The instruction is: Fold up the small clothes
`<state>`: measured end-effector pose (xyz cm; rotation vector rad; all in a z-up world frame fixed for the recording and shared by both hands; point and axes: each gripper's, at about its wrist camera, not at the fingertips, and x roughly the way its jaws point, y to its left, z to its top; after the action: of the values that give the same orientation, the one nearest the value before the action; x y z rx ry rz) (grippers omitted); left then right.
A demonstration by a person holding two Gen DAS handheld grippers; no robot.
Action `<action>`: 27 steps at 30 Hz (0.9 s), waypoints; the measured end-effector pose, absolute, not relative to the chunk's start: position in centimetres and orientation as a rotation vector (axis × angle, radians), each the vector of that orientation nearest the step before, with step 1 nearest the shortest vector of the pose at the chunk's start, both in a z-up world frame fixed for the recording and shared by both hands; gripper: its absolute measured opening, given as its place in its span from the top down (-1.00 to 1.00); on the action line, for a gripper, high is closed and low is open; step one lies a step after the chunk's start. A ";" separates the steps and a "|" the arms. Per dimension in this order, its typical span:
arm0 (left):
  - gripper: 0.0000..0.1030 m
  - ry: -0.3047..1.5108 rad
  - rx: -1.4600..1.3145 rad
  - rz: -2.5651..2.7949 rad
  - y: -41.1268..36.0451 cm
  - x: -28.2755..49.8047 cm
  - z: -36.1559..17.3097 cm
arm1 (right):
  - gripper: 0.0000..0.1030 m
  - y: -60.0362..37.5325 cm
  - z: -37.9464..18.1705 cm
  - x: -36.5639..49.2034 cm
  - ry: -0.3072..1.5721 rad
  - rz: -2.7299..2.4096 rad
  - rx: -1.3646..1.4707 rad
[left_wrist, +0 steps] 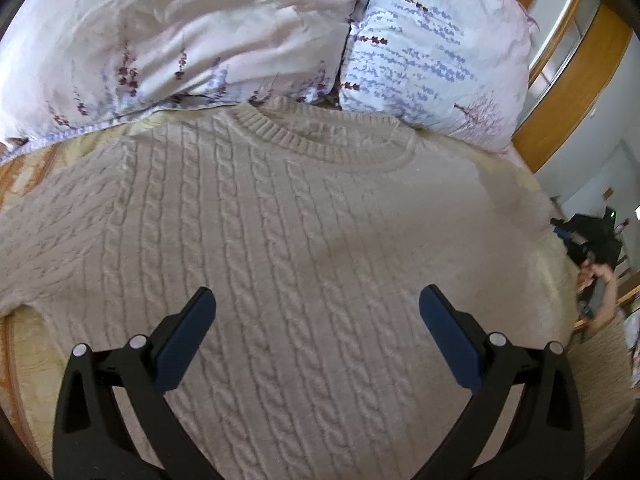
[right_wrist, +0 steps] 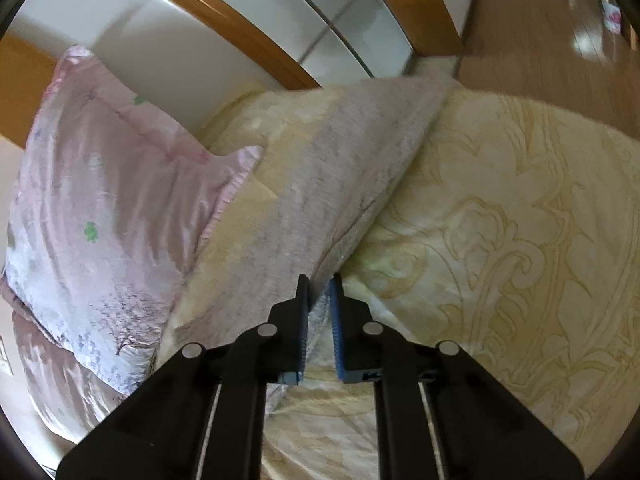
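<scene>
A beige cable-knit sweater (left_wrist: 280, 208) lies flat on the bed, front up, its ribbed collar toward the pillows. My left gripper (left_wrist: 318, 291) hovers over the sweater's lower body, wide open, nothing between its blue pads. In the right wrist view a sweater sleeve (right_wrist: 340, 168) stretches away toward the bed's far edge. My right gripper (right_wrist: 320, 280) is shut on the near edge of this sleeve, and the knit fabric is pinched between its pads. A hand (left_wrist: 596, 280) shows blurred at the right edge of the left wrist view.
Two floral pillows (left_wrist: 180, 32) (left_wrist: 432, 52) lie against a wooden headboard (left_wrist: 568, 92) just past the collar. A yellow patterned bedcover (right_wrist: 500, 240) lies under the sweater. A pink pillow (right_wrist: 100, 200) is left of the sleeve. Wooden floor (right_wrist: 540, 20) lies beyond the bed edge.
</scene>
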<state>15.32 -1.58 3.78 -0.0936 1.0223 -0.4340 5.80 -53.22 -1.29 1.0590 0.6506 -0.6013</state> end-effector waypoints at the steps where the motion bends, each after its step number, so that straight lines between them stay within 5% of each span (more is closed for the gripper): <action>1: -0.96 1.012 -0.101 -0.443 -1.6 15.5 3.9 | 0.79 -53.0 -0.7 5.9 0.635 -0.594 1.035; 15: -0.76 1.008 -0.354 -0.542 0.5 17.8 3.7 | 0.80 -39.4 9.9 11.2 0.522 -0.184 0.566; 27: -0.65 1.090 -0.486 -0.544 0.5 18.7 1.8 | 0.74 -25.2 0.0 15.2 0.926 0.059 0.550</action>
<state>18.67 0.52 1.76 -0.4856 1.0900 -0.5441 15.24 -25.24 0.00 0.5500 0.9256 0.0593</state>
